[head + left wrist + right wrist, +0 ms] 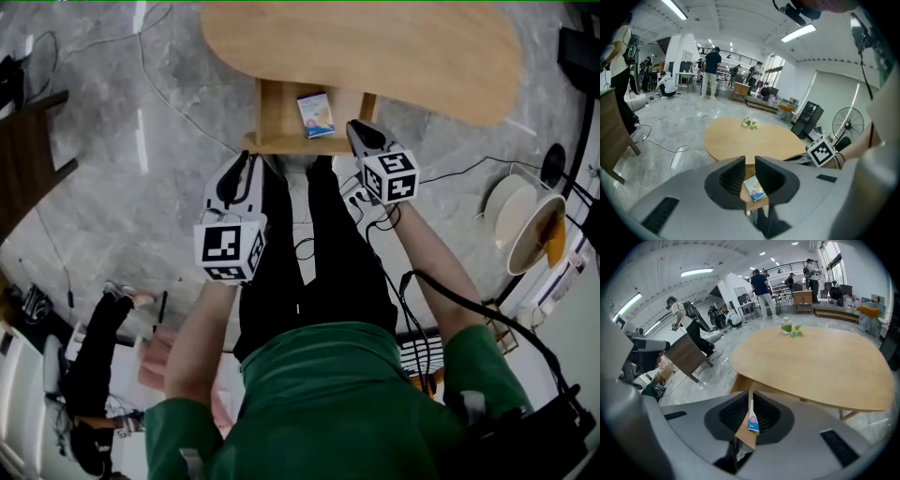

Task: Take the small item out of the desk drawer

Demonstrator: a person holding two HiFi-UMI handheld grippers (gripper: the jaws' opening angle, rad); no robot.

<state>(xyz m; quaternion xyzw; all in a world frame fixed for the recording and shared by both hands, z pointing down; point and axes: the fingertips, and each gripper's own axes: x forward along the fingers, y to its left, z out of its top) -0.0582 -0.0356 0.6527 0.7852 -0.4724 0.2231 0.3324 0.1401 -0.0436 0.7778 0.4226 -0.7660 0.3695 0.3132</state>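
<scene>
A small blue-and-white box [316,114] lies in the open wooden drawer [279,120] under the round desk [375,47]. My right gripper [353,127] is at the drawer's front right corner. In the right gripper view its jaws [750,397] stand only a narrow slit apart, with the drawer's wooden edge [746,437] in the slit and the box [753,422] seen edge-on beyond. My left gripper [246,161] hangs in front of the drawer's left corner, apart from it. It is open [750,161] and empty, with the box [754,188] showing past the gap.
The person's black-trousered legs [309,244] stand right before the drawer. Cables run over the grey floor [159,84]. A fan and round dishes [534,230] are at the right, a dark chair [23,159] at the left. A small plant [791,329] sits on the desk.
</scene>
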